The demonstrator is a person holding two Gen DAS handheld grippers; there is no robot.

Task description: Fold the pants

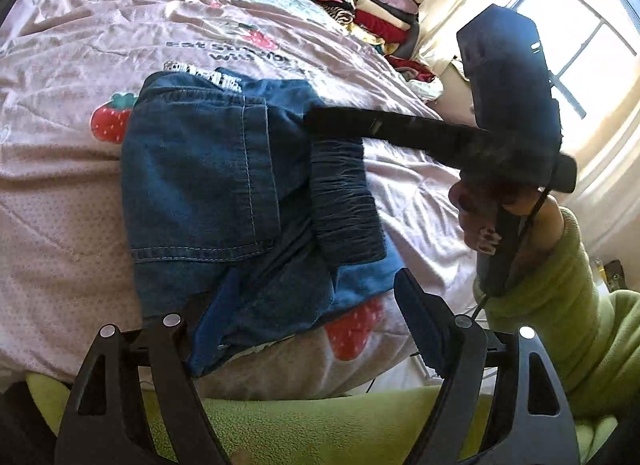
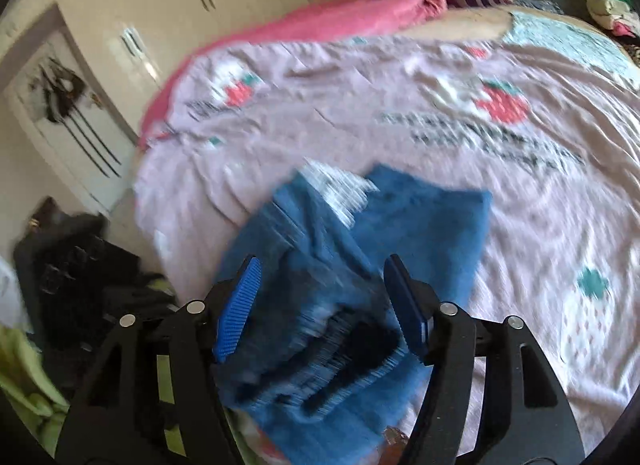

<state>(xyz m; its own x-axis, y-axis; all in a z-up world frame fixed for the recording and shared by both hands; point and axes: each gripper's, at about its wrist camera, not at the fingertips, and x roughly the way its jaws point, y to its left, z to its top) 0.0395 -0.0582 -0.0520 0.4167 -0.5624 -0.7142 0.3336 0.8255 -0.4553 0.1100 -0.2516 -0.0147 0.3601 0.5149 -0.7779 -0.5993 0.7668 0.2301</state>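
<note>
Folded pants on the bed, both grippers letting go

The pants [image 1: 224,193] lie bundled at bed [image 1: 60,185] centre; left hand-held gripper [image 1: 304,329] and right hand-held gripper [image 2: 320,305] spread, pinching nothing. Best pat the six o'clock edge flat.

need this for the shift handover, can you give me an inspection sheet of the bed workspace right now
surface: pink strawberry-print bedspread, wrinkled.
job's things: blue denim pants folded into a compact bundle near the bed's front edge, dark elastic waistband on top.
clutter: stack of folded clothes at the far corner; pink blanket at the head end.
grippers: left tool open, over the bundle's near edge; right tool open above the pants, pads not pressing.
cables: thin black cable hanging from the right tool.
surroundings: sunlit window, white wardrobe, dark items on the floor.
</note>
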